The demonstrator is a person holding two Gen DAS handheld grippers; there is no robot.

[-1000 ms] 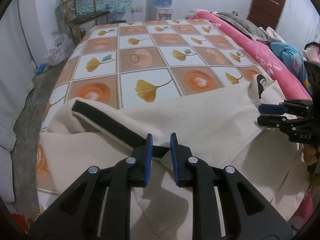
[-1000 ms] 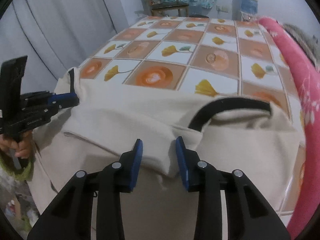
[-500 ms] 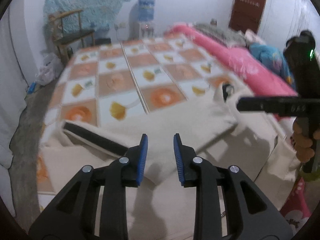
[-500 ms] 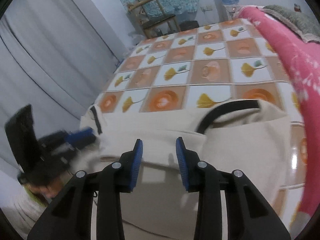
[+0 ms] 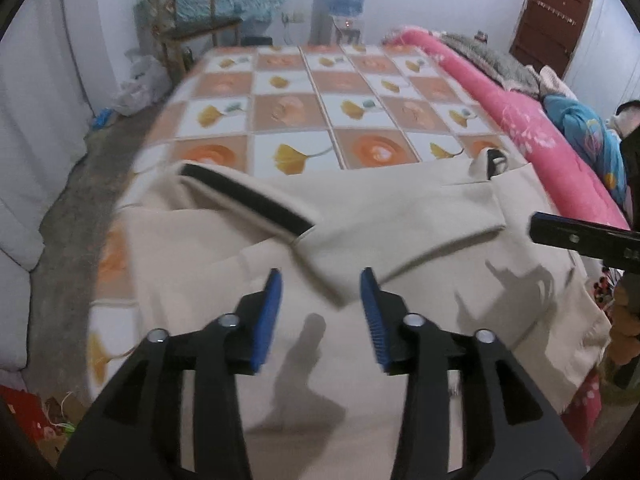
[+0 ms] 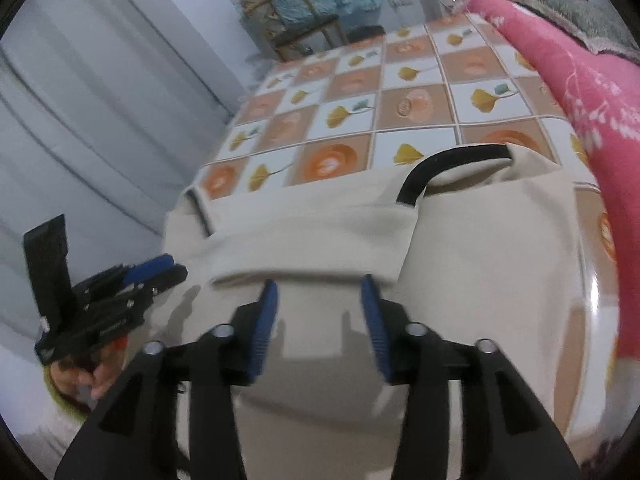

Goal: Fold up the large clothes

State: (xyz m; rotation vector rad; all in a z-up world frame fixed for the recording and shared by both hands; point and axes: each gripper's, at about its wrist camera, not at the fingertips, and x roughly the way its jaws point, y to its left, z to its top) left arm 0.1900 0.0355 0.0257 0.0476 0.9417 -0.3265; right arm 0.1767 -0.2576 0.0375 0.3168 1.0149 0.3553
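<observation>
Tiled oilcloth with ginkgo leaves covers the desk [image 5: 288, 120], giving the cream black-trimmed cloth garment [image 5: 400, 216] a flat folding surface. Left tool [image 5: 320, 312] and right tool [image 6: 318, 320] hover wide open, holding nothing, likely between grips.

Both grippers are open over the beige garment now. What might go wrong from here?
The folded-over band of the beige garment with black trim lies loose with neither the left gripper nor the right gripper holding it, so it may slip open. The garment's near edge overhangs the floral checked tablecloth and may slide off.
</observation>
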